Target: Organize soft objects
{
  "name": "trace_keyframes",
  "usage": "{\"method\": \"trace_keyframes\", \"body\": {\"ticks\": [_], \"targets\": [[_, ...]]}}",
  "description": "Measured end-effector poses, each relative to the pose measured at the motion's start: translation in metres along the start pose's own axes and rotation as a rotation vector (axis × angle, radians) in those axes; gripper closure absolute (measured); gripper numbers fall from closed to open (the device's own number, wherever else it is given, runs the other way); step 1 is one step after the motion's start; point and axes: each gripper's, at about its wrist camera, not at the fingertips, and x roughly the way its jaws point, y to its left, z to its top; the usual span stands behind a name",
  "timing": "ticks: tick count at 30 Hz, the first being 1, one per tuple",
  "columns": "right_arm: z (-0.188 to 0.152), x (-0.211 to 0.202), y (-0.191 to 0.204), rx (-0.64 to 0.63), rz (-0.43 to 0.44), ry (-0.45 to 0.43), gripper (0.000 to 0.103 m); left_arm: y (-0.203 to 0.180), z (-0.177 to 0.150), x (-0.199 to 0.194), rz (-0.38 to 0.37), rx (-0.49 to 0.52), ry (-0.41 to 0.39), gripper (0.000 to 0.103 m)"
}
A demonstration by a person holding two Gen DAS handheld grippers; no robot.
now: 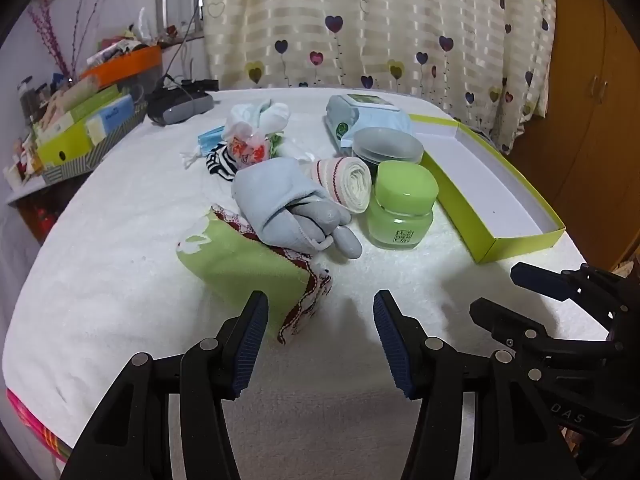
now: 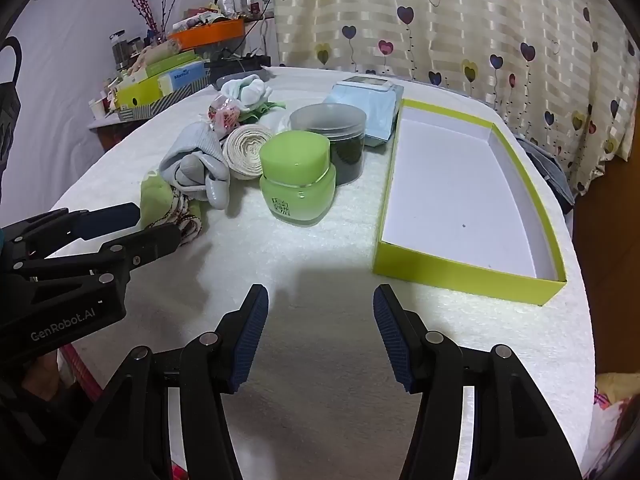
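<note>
White, fluffy towelling covers the round table (image 1: 120, 240), and the soft things lie in a loose heap toward its far middle. Nearest the left gripper (image 1: 320, 340) is a folded light-green cloth with a dark-red scalloped border (image 1: 248, 276), its near corner just beyond the left finger; on top of its far edge rests a pale grey-blue knitted glove with rubbery grey fingertips (image 1: 288, 204). Just right of the glove lies a rolled cream towel with red stitched stripes (image 1: 348, 182), touching a square-lidded, light-green glass jar (image 1: 402, 208). Behind that jar stands a dark jar with a frosted grey lid (image 1: 386, 148), and behind it a pale-blue soft pack of wipes (image 1: 360, 116). Farther left sit a bundle of white and mint socks (image 1: 260, 116), a small pink-and-white wrapped packet (image 1: 250, 150), a black-and-white striped piece of fabric (image 1: 220, 164) and a blue face mask (image 1: 210, 136). A shallow yellow-green cardboard box with a white interior (image 2: 472, 268) lies open along the right side of the table, nothing in it. The left gripper hangs over bare towelling with its fingers spread wide and gripping nothing; the right gripper (image 2: 320, 336) does likewise in front of the box, fingers parted and unloaded, to the right of the left one.
</note>
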Motion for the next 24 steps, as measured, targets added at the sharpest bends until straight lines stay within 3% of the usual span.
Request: {"method": "trace_keyframes", "body": {"ticks": [24], "targets": [[-0.0047, -0.0020, -0.0003, -0.001, 0.000, -0.009, 0.047, 0.0019, -0.0024, -0.0017, -0.005, -0.003, -0.005, 0.049]]}}
